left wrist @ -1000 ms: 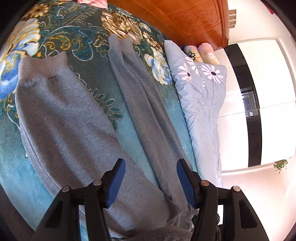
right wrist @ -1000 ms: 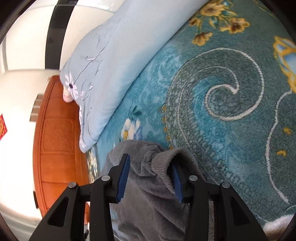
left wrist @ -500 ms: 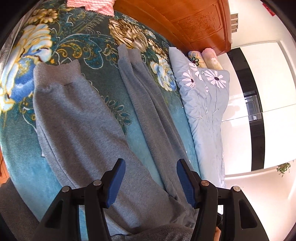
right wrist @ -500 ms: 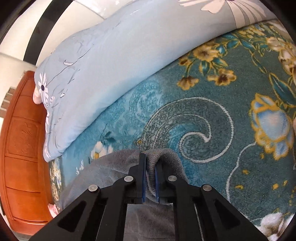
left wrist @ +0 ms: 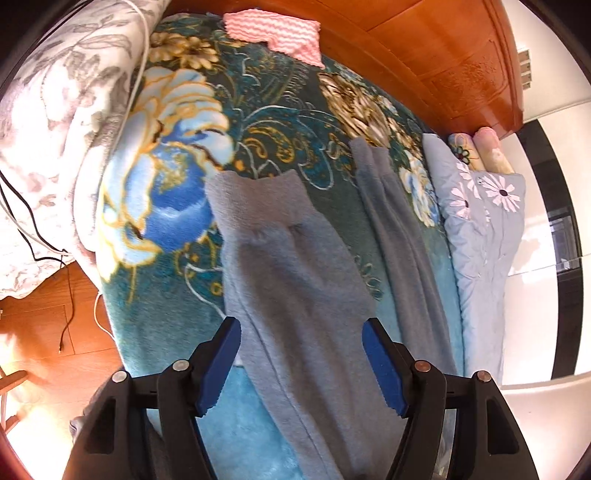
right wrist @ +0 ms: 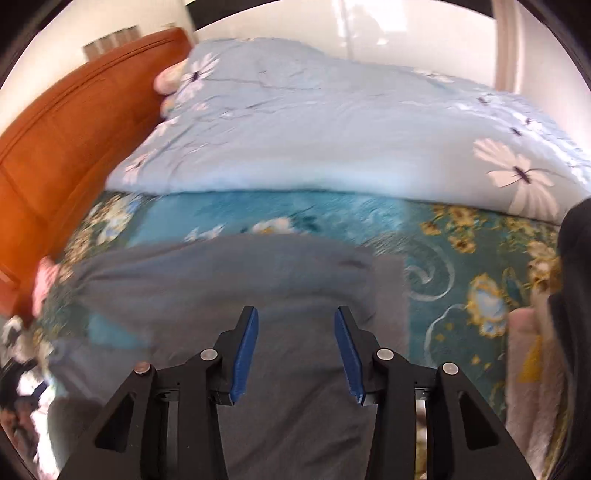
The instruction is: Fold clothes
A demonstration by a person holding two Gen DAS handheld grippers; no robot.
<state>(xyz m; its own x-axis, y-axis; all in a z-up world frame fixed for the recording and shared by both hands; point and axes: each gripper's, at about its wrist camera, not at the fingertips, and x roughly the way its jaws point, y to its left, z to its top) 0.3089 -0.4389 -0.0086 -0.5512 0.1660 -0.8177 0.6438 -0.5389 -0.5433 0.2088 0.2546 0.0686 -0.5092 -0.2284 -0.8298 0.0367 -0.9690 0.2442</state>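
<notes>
The left hand-held gripper (left wrist: 301, 363) hangs released above the grey trousers (left wrist: 295, 280), which lie flat on the bed (left wrist: 177, 317), legs toward the headboard (left wrist: 443, 66). The right hand-held gripper (right wrist: 295, 350) is released too, over the trousers' blurred fabric.

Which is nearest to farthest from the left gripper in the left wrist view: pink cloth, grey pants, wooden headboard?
From the left gripper:
1. Grey pants, directly below and ahead, one leg running between the open fingers.
2. Pink cloth, far end of the blanket, ahead and slightly left.
3. Wooden headboard, just beyond the cloth, upper right.
</notes>
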